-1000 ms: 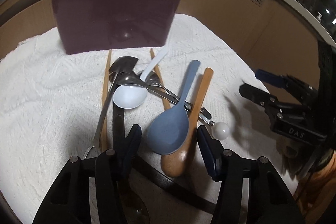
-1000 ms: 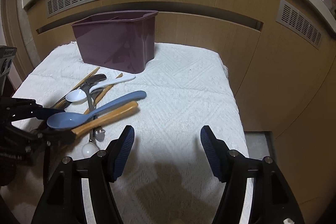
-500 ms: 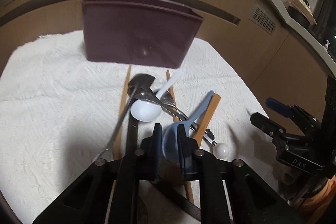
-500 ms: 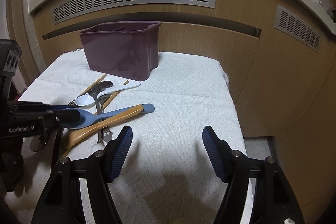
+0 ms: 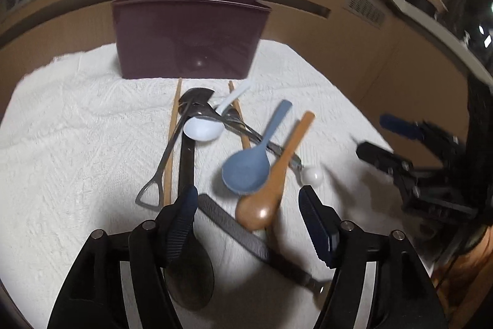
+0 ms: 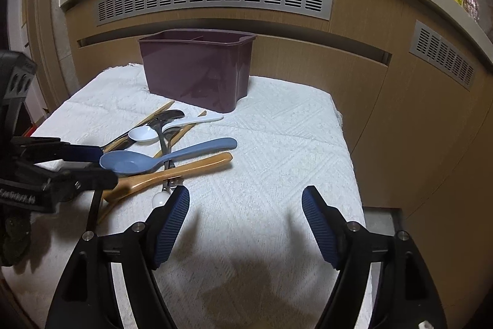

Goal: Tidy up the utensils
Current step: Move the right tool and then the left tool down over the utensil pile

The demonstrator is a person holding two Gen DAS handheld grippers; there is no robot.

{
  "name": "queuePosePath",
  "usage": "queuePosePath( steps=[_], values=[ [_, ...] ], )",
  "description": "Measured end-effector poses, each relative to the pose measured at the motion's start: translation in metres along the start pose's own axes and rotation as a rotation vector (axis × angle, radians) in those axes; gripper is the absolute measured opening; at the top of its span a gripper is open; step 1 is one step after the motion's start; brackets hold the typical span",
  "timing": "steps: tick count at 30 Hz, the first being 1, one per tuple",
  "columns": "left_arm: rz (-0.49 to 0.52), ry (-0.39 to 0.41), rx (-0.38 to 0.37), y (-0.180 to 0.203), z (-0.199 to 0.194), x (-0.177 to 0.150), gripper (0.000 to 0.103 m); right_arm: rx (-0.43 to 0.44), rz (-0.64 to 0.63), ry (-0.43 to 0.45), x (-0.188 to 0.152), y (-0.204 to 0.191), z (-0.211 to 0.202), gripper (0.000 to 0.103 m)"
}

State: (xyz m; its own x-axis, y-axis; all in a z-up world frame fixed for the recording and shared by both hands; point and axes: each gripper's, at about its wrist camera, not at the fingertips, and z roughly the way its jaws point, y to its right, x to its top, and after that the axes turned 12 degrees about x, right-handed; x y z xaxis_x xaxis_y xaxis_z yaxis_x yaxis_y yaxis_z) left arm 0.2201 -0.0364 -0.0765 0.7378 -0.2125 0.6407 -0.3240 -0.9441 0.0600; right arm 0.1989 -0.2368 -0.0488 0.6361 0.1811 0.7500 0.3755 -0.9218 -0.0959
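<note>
Our left gripper (image 5: 248,210) is opening, nothing pinched; the blue spoon (image 5: 246,165) lies just ahead, mid-frame. Our right gripper (image 6: 245,221) (also opening) holds nothing above the white cloth (image 6: 277,144).

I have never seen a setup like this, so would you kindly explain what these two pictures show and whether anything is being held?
There is no robot here: a person holds a two-finger claw in each hand, and each carries a camera looking along its fingers. One picture is from the left claw, the other from the right claw. On a white towel lie mixed utensils, among them a blue spoon, a wooden spoon, a white spoon and chopsticks. Behind stands a purple utensil bin. Both claws are opening and hold nothing.
</note>
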Motion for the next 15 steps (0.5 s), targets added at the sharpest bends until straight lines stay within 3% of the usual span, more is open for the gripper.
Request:
queuePosePath(
  steps=[4, 8, 10, 12, 15],
  values=[
    [0.032, -0.065, -0.015, 0.009, 0.005, -0.004, 0.068, 0.011, -0.003, -0.019, -0.002, 0.0, 0.005, 0.073],
    [0.004, -0.09, 0.032, 0.006, -0.002, -0.006, 0.068, 0.053, -0.03, -0.032, -0.002, -0.008, 0.002, 0.073],
    [-0.012, -0.069, 0.082, 0.002, -0.012, -0.009, 0.068, 0.152, -0.038, -0.055, 0.0, -0.017, 0.002, 0.065],
    [-0.02, -0.04, 0.156, -0.005, -0.02, -0.01, 0.07, 0.229, -0.091, -0.085, 0.004, -0.032, 0.006, 0.049],
    [-0.059, 0.005, 0.248, -0.025, -0.034, -0.012, 0.079, 0.258, -0.277, -0.106, 0.007, -0.061, 0.015, 0.048]
  ],
)
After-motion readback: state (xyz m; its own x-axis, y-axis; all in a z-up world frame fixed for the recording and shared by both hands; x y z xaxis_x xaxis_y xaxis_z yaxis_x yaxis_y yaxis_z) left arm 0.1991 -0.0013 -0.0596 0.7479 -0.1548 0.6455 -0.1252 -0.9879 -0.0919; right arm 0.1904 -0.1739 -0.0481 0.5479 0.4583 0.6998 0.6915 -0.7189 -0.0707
